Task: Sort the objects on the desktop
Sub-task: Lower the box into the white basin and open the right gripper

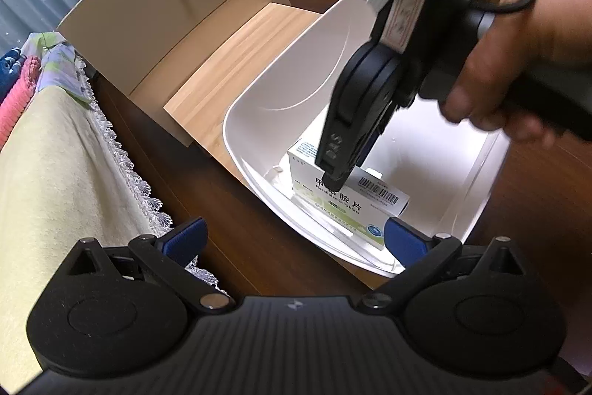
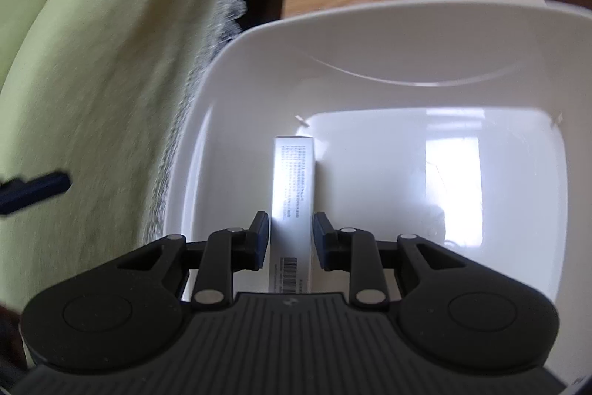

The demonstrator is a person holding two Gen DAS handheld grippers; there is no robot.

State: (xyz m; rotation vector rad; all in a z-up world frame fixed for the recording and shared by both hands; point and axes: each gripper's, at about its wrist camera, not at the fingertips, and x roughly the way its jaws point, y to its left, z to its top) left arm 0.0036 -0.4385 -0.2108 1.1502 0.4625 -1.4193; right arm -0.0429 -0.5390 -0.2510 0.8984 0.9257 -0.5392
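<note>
A glossy white plastic bin (image 1: pixel 255 106) with rounded corners sits on the dark wood worktop (image 1: pixel 207 195), right of centre in the left view; inside it stands a flat cardboard pill box (image 1: pixel 340 206), white and green with a barcode label; the right gripper (image 2: pixel 289 239) reaches down into the bin, its jaws narrowly parted astride the box's thin edge, contact unclear; the left gripper (image 1: pixel 294 241) hovers at the bin's near rim, jaws wide and empty; a lace-edged yellow cloth (image 1: pixel 63 180) fills the left; a pale wooden drawer unit (image 1: pixel 174 13) lies upper left.
</note>
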